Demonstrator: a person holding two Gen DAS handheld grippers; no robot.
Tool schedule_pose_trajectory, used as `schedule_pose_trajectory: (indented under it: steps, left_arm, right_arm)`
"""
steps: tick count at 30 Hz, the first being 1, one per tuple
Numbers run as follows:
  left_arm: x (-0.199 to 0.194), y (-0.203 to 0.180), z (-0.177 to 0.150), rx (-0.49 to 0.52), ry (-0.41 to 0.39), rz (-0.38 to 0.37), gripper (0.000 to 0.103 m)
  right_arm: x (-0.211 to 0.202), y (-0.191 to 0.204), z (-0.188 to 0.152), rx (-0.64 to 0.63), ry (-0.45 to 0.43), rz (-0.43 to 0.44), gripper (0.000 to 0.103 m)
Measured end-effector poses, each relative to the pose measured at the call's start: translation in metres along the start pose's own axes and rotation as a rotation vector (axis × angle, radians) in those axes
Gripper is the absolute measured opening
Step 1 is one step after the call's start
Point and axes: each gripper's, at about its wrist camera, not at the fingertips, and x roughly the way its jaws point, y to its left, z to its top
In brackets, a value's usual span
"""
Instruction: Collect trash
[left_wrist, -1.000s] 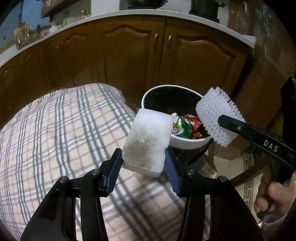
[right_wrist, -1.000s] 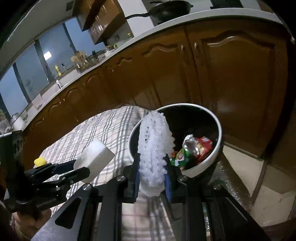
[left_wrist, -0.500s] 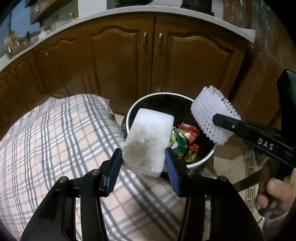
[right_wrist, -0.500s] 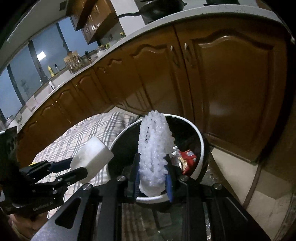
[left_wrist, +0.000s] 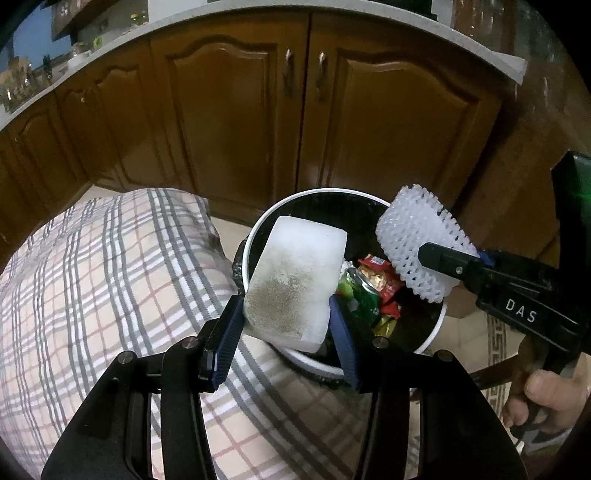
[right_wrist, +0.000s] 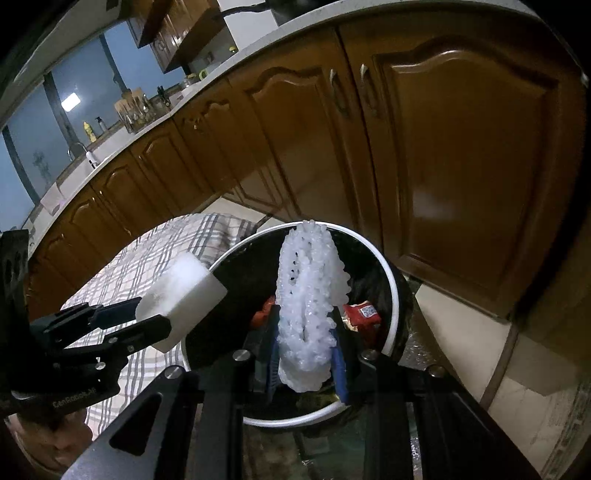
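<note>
My left gripper (left_wrist: 286, 314) is shut on a white foam block (left_wrist: 299, 280) with a grey-brown dirty patch, and holds it over the near left rim of the bin. The bin (left_wrist: 317, 192) is black with a white rim and contains red and green wrappers (left_wrist: 373, 288). My right gripper (right_wrist: 304, 343) is shut on a white foam net sleeve (right_wrist: 310, 288), which stands upright above the bin's opening (right_wrist: 391, 280). The left wrist view shows the net (left_wrist: 417, 240) over the bin's right side. The right wrist view shows the block (right_wrist: 184, 288) at the left rim.
A plaid cloth (left_wrist: 92, 288) covers the surface left of the bin. Brown cabinet doors (left_wrist: 229, 122) under a pale counter stand behind it. Pale floor tiles (right_wrist: 532, 369) lie to the right. A hand (left_wrist: 543, 398) grips the right tool's handle.
Both grippers have moved toward the bin with their loads. The block and the net now hang over its opening, and the plaid cloth has slid leftward in both views.
</note>
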Motion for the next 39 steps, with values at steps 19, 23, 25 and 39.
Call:
schedule_pose_trajectory:
  steps: [19, 23, 25, 39]
  left_arm:
    - [0.011, -0.006, 0.004, 0.022, 0.043, -0.002, 0.051]
    - [0.01, -0.005, 0.006, 0.013, 0.045, -0.015, 0.053]
    - [0.006, -0.004, 0.007, 0.011, 0.036, -0.014, 0.061]
    - [-0.047, 0.044, -0.049, -0.169, -0.063, -0.044, 0.076]
  right_arm:
    - [0.018, -0.002, 0.006, -0.01, 0.056, -0.004, 0.027]
    - [0.02, -0.003, 0.008, -0.012, 0.063, -0.006, 0.033]
    - [0.02, -0.002, 0.01, -0.011, 0.063, -0.003, 0.049]
    - [-0.009, 0.009, -0.012, 0.019, -0.016, 0.013, 0.08]
